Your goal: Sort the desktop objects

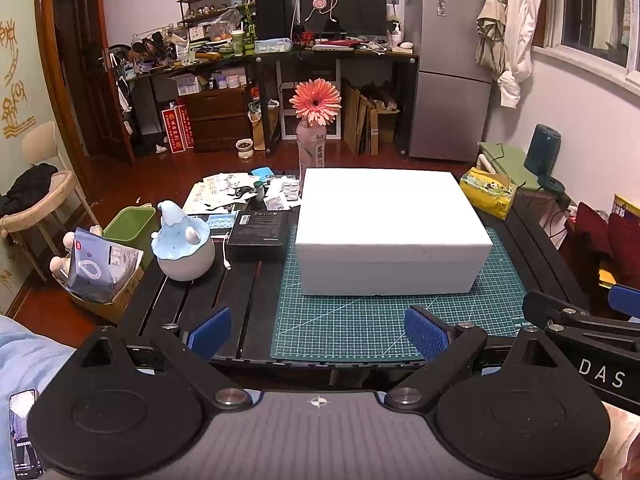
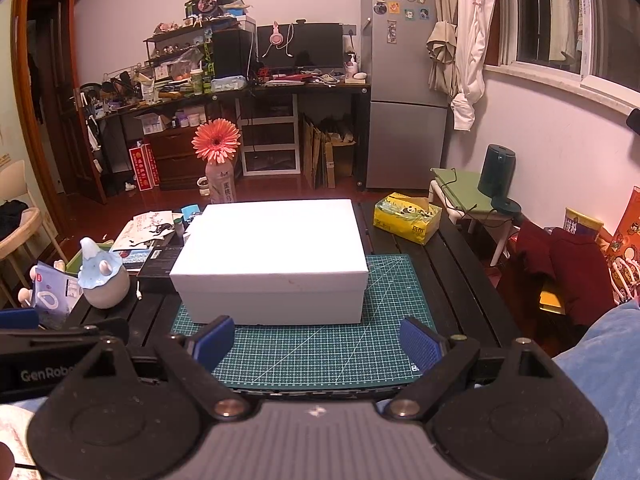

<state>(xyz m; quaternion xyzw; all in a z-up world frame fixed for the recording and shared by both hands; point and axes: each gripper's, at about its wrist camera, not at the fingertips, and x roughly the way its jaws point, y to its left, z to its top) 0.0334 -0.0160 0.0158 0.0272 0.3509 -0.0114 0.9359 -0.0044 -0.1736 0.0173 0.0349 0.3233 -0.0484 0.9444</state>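
Two grippers, left gripper and right gripper, hover spread and empty at the near table edge facing the white box on the green cutting mat; probably light, stiff cardboard, smooth-sided, best pinched at opposite side walls.

A lived-in home room, probably a bedroom-study: a fridge with magnets, a cluttered desk carrying a monitor, curtains at the window, wooden floor
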